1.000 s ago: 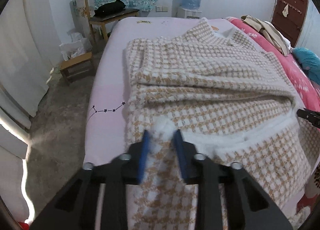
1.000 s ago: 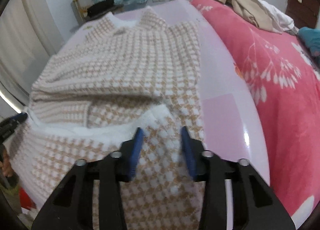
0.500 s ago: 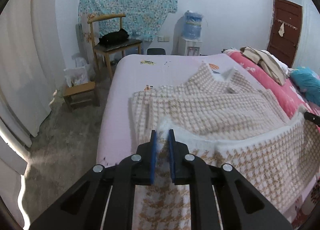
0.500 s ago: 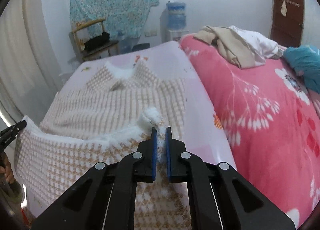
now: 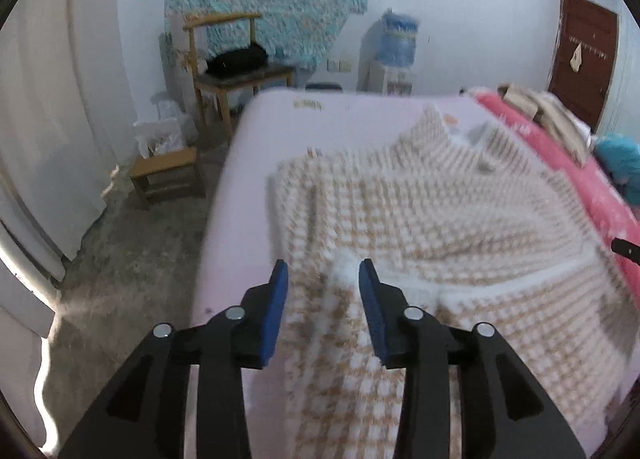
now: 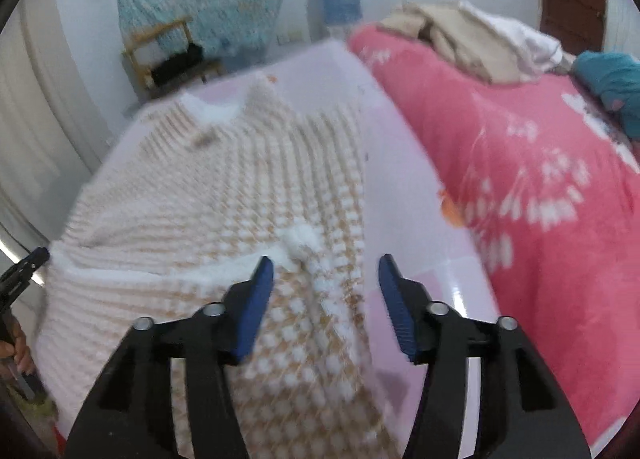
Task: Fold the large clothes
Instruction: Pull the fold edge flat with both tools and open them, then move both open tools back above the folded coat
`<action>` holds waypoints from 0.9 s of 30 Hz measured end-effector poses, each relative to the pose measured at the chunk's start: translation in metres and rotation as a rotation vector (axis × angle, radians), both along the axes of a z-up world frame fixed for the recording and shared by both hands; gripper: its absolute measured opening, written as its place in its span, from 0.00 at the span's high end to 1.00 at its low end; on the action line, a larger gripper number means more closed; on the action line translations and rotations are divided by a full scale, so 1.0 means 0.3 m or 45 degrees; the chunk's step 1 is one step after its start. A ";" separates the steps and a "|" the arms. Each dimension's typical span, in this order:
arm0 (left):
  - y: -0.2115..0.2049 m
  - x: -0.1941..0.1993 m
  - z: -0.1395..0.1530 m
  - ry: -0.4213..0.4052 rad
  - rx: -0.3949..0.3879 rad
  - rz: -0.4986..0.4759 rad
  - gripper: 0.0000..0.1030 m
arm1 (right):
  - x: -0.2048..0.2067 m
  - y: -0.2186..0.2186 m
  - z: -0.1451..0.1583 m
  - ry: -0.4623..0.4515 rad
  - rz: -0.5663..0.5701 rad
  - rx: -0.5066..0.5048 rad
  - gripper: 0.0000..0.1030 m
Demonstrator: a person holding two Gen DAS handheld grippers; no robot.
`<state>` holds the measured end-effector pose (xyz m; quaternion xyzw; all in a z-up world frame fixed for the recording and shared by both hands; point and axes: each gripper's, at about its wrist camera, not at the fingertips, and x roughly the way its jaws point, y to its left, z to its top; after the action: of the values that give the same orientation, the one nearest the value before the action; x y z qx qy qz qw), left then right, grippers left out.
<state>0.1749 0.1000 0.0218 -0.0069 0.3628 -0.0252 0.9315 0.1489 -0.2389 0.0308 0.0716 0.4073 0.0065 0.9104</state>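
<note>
A large tan-and-white houndstooth coat [image 5: 432, 211] lies on the pale pink bed [image 5: 248, 163], its lower part folded up over the body, white fleecy lining showing along the fold. My left gripper [image 5: 323, 277] is open, with the coat's left hem corner [image 5: 346, 271] lying loose between its blue pads. In the right wrist view the coat [image 6: 224, 195] fills the left half, and my right gripper [image 6: 326, 273] is open wide over the right hem corner [image 6: 302, 243], not holding it.
A wooden chair [image 5: 236, 63] with a black bag, a low stool [image 5: 168, 175] and a water dispenser [image 5: 394, 55] stand beyond the bed. A pink floral quilt [image 6: 532, 187] with piled clothes [image 6: 472, 39] lies on the right. Bare floor lies left of the bed.
Both grippers were shut on the coat's hem corners half a second ago, holding them up. Now both have opened and the corners have dropped onto the coat.
</note>
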 end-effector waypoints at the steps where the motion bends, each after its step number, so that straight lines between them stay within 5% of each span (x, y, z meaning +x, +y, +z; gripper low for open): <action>1: 0.005 -0.032 0.034 -0.030 -0.009 -0.001 0.62 | -0.036 0.014 0.033 -0.021 0.023 -0.004 0.48; 3: -0.002 -0.112 0.096 -0.078 -0.072 -0.062 0.61 | -0.111 0.056 0.080 -0.064 0.090 0.020 0.47; 6: -0.093 -0.242 0.117 -0.041 -0.191 -0.321 0.61 | -0.226 0.175 0.087 -0.049 0.301 0.123 0.47; 10: -0.262 -0.348 0.026 0.104 -0.202 -0.560 0.61 | -0.318 0.344 0.013 0.034 0.502 0.081 0.65; 14: -0.346 -0.338 -0.140 0.238 -0.031 -0.513 0.59 | -0.299 0.429 -0.146 0.170 0.539 0.002 0.73; 17: -0.333 -0.320 -0.140 0.240 -0.071 -0.489 0.59 | -0.271 0.406 -0.149 0.202 0.514 0.070 0.73; 22: -0.306 -0.370 -0.054 0.162 -0.097 -0.498 0.59 | -0.326 0.430 -0.049 0.099 0.594 0.005 0.78; 25: -0.295 -0.354 -0.147 0.255 -0.019 -0.414 0.59 | -0.320 0.456 -0.147 0.174 0.576 -0.073 0.78; 27: -0.259 -0.360 -0.157 0.244 -0.105 -0.403 0.59 | -0.323 0.447 -0.152 0.149 0.565 -0.060 0.78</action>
<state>0.0670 0.0222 -0.0254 0.0099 0.4451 -0.1854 0.8760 0.0520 -0.1049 -0.0147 -0.0407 0.4653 0.1929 0.8629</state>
